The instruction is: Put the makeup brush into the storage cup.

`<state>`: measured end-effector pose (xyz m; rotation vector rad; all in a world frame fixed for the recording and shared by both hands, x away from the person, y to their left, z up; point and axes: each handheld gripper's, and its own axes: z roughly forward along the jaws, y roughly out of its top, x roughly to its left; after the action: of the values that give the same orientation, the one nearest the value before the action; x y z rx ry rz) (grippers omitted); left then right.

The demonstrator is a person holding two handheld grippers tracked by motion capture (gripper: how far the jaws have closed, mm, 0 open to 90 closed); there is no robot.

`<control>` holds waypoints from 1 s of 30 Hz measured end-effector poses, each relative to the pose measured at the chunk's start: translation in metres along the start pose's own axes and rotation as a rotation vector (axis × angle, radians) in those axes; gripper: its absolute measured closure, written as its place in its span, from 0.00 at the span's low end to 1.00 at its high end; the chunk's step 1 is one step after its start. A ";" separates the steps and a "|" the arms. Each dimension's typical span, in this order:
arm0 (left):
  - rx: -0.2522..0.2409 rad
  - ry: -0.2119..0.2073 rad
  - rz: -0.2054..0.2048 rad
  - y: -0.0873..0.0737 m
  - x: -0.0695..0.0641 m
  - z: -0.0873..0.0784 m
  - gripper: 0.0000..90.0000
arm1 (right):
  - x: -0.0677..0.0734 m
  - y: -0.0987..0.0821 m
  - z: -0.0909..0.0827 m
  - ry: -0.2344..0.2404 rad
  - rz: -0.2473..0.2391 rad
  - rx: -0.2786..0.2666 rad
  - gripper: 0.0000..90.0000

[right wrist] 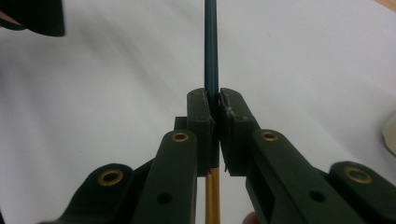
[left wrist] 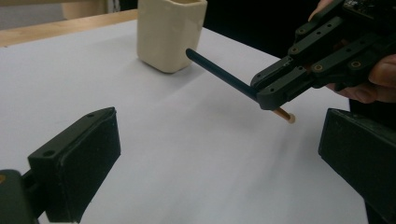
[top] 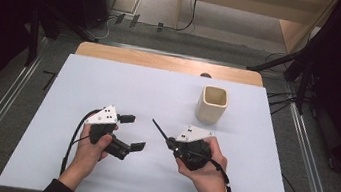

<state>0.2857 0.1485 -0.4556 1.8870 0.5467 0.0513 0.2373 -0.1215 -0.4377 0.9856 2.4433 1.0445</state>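
Thin stick showing dark blue along its shaft, tan-orange at the butt end. Square cup showing plain cream. Bench showing pale lavender-white sheet, wood edge. Right gripper jaws showing black.

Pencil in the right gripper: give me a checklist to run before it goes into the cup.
1. Right gripper jaws clamped on the pencil: ok.
2. Pencil clear of the table, held in the air: ok.
3. Cup upright, mouth open: ok.
4. Cup free of anything inside: cannot tell.
5. Pencil aimed at the cup mouth: not ok; in the high view it points away to the upper left.
6. Left gripper open and apart from the pencil: ok.
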 end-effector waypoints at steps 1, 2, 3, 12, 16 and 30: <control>-0.001 -0.004 0.001 0.000 0.000 0.000 0.07 | 0.002 0.000 0.000 0.003 -0.012 -0.001 0.95; 0.000 -0.008 0.008 0.000 -0.001 0.000 0.10 | 0.003 0.001 0.000 0.011 -0.015 0.000 0.95; -0.003 -0.009 0.009 0.000 -0.001 0.000 0.10 | 0.005 0.001 0.000 0.018 -0.025 -0.002 0.95; 0.045 -0.052 0.008 0.005 -0.004 0.000 0.35 | 0.016 0.003 0.004 0.051 -0.116 0.002 0.95; 0.061 -0.061 -0.004 0.004 -0.003 0.000 0.44 | 0.019 0.003 0.005 0.059 -0.141 0.000 0.95; 0.119 -0.208 -0.046 0.005 0.008 -0.002 0.67 | 0.027 0.003 0.005 0.093 -0.217 -0.003 0.95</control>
<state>0.2944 0.1522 -0.4524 1.9659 0.4586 -0.2097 0.2221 -0.0989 -0.4389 0.6651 2.5527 1.0388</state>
